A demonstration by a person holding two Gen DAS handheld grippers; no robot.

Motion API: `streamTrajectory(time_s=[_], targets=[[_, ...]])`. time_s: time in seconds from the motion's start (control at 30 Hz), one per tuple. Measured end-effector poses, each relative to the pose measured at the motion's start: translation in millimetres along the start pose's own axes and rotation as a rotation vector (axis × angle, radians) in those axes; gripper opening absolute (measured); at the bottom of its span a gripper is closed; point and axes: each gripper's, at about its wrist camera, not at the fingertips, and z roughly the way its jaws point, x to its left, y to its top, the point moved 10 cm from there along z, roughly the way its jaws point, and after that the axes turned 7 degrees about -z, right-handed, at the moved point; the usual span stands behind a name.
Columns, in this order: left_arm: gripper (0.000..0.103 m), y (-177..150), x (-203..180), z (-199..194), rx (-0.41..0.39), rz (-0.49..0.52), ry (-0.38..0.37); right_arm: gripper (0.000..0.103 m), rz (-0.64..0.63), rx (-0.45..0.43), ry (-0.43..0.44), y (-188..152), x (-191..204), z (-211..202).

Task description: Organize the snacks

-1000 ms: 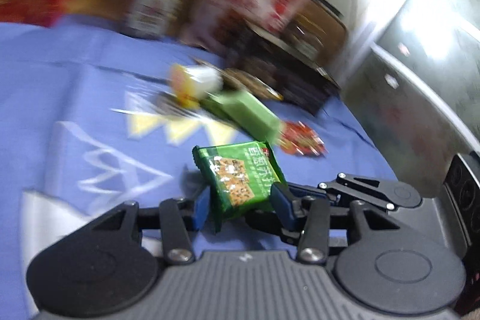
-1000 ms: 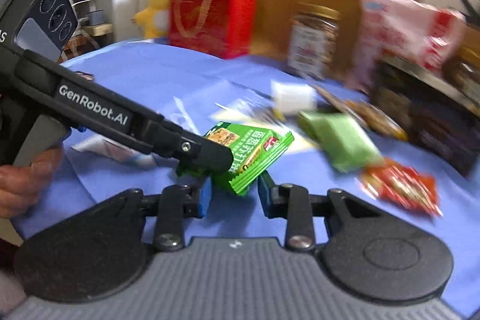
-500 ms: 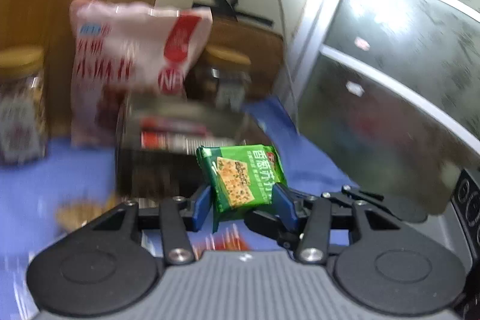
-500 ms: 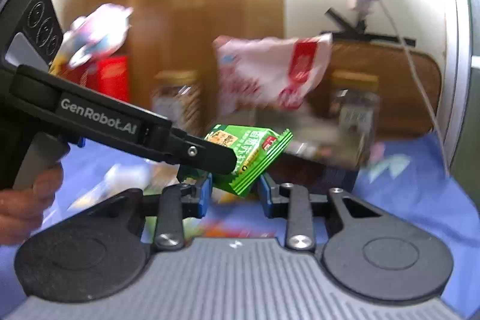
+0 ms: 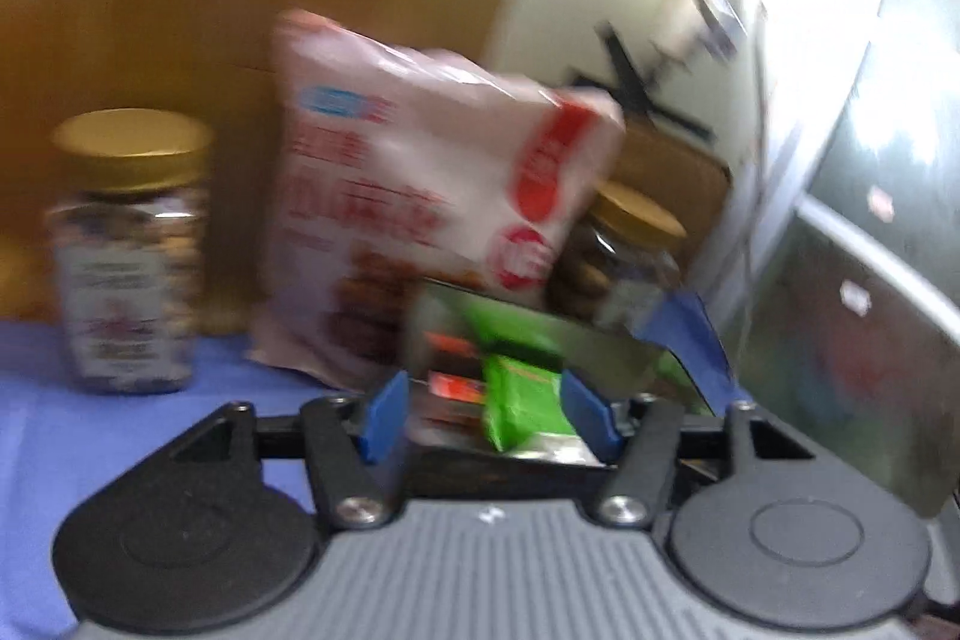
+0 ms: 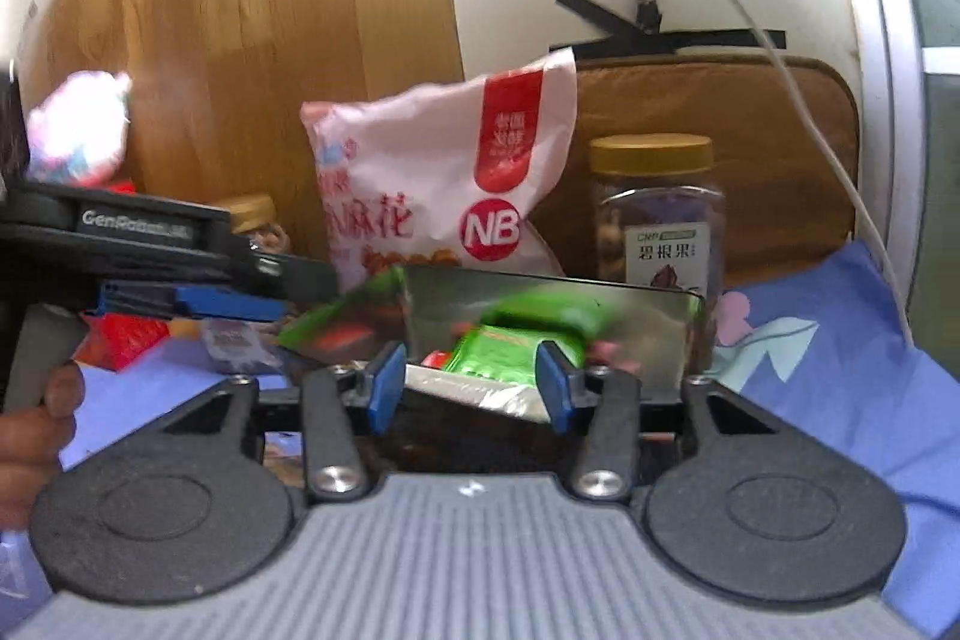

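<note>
The green snack packet [image 6: 510,346] lies loose between the right claw's [image 6: 471,388] just-opened jaws.

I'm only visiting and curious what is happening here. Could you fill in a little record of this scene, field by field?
Setting: blue cloth on the table, wooden board behind
Container: metal tin, shiny lid raised
Left gripper: open, jaws just opened; green packet loose between them, over the tin
Right gripper: open, jaws just opened; apparently around the same packet
Behind tin: pink snack bag, gold-lidded jar
Picture quality: left view heavily blurred
</note>
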Motion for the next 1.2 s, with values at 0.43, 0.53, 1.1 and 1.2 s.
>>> streamTrajectory(time_s=[0.43,0.53,1.1,1.2], targets=[[0.057,-48.2,90.4,32.8,0.232,-0.118,0.094,0.056,-0.198,0.311,0.172,-63.6,65.1,56.2],[0.043,-58.7,80.5,31.4,0.255,-0.07,0.069,0.049,-0.216,0.322,0.188,-62.7,70.8,64.7],[0.037,-142.9,113.0,-161.5,0.114,-0.207,0.13,0.041,-0.434,0.251,0.469,-98.3,193.3,-52.2],[0.04,-141.2,113.0,-172.1,0.111,-0.206,0.145,0.053,-0.474,0.216,0.411,-96.7,198.7,-56.8]])
